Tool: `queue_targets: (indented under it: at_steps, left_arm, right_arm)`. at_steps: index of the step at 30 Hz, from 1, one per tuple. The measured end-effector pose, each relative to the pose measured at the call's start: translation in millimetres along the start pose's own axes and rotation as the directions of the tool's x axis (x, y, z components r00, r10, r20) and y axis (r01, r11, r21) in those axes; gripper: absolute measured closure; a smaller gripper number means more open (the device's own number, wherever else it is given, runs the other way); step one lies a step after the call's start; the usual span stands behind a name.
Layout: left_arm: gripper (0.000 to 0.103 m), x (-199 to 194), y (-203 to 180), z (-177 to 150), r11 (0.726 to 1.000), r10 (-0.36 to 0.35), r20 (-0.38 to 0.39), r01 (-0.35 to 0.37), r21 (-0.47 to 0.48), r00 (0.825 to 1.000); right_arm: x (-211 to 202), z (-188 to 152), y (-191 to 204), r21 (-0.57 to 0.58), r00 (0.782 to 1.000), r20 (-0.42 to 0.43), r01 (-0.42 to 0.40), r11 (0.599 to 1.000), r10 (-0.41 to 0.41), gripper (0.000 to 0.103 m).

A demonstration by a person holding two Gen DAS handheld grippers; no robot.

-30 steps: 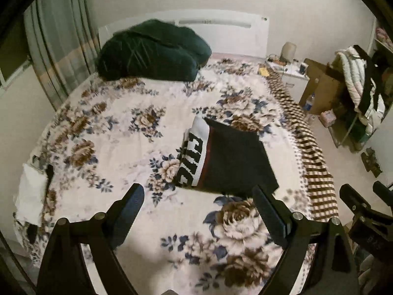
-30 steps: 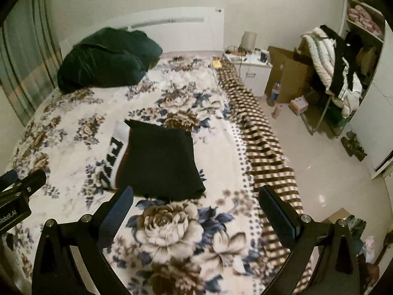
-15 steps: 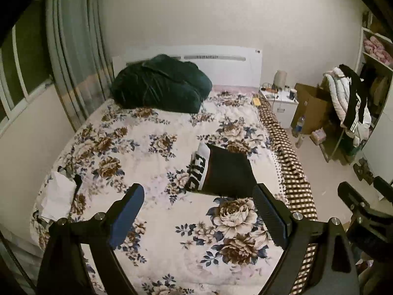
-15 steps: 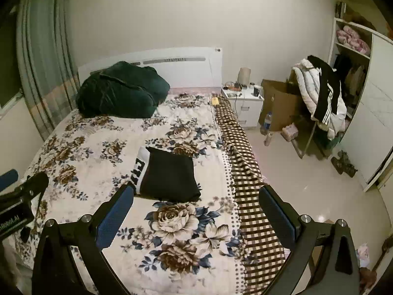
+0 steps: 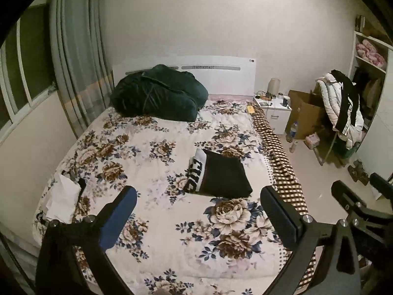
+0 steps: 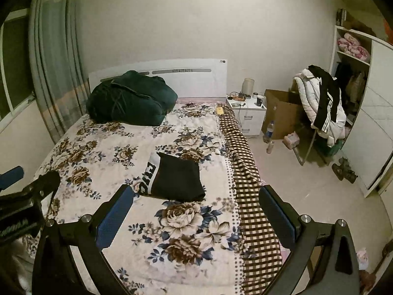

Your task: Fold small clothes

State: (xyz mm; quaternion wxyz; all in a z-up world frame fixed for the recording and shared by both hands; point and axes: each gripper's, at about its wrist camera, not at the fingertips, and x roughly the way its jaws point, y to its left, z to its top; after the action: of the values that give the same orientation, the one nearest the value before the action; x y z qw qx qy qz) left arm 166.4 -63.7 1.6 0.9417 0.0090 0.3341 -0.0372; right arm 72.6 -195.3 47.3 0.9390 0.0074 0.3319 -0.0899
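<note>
Covering the whole mattress, the floral bedspread (image 5: 152,162) served as the folding surface, and the folded black garment (image 5: 222,178) lay near its centre, at about twelve o'clock from both tools, apparently set down finished. Both the left gripper (image 5: 197,215) and right gripper (image 6: 196,212) hung wide and empty well short of it. Bold letters on its white band at nine o'clock were too blurred to read.
</note>
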Motion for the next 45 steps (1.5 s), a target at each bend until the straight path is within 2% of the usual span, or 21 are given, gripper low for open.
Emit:
queue_targets:
  at_steps: [14,18,45]
  left_arm:
    - [0.000,-6,3,-9,1.000,0.022,-0.014,-0.022,-0.012,1.000]
    - [0.000,-5,5,-9,1.000,0.025,-0.016,-0.026,-0.012,1.000]
    - [0.000,-3,12,-5,1.000,0.028,-0.008,-0.028,-0.009,1.000]
  right_arm:
    - [-10,6,-5,-0.019,1.000,0.008,-0.008,1.000,0.008,0.000]
    - [1,19,-9,-0.034,1.000,0.004,-0.025,0.999,0.025,0.000]
    - [8,25,-5,-0.036,0.999,0.001,-0.036,0.999,0.036,0.000]
